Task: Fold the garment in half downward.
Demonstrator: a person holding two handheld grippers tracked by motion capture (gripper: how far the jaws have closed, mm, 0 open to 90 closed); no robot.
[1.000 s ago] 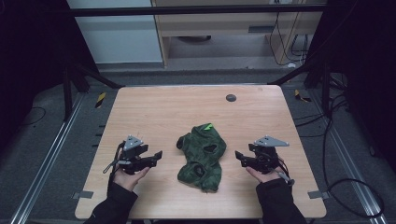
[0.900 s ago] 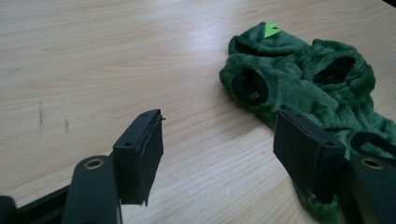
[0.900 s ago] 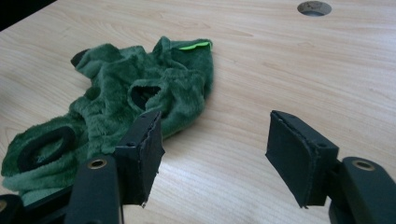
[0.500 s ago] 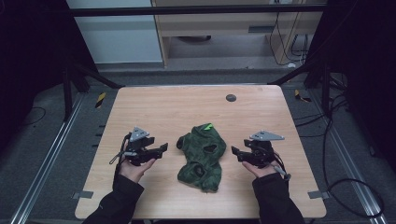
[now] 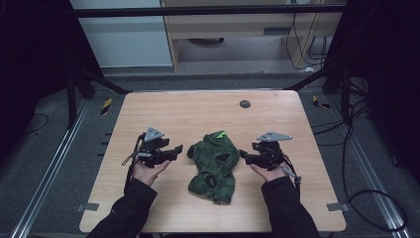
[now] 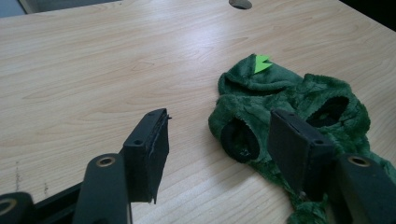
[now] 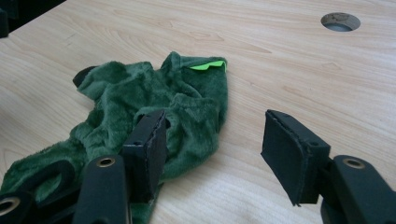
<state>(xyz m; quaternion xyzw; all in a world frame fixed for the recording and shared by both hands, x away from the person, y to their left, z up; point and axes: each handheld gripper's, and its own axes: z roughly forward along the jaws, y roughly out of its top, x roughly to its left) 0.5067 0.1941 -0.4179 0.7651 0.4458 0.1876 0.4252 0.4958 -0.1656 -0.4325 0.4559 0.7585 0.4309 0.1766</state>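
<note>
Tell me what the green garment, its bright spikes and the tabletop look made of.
Green garment: looks like plush fleece, matte; its surface is fuzzy pile with soft, slumping folds.
Bright spikes: probably felt or thin foam; flat, lime, with clean-cut jagged edges.
Tabletop: pale wood or wood-look laminate, satin; straight grain lines and a faint sheen, though which of the two is unclear.
</note>
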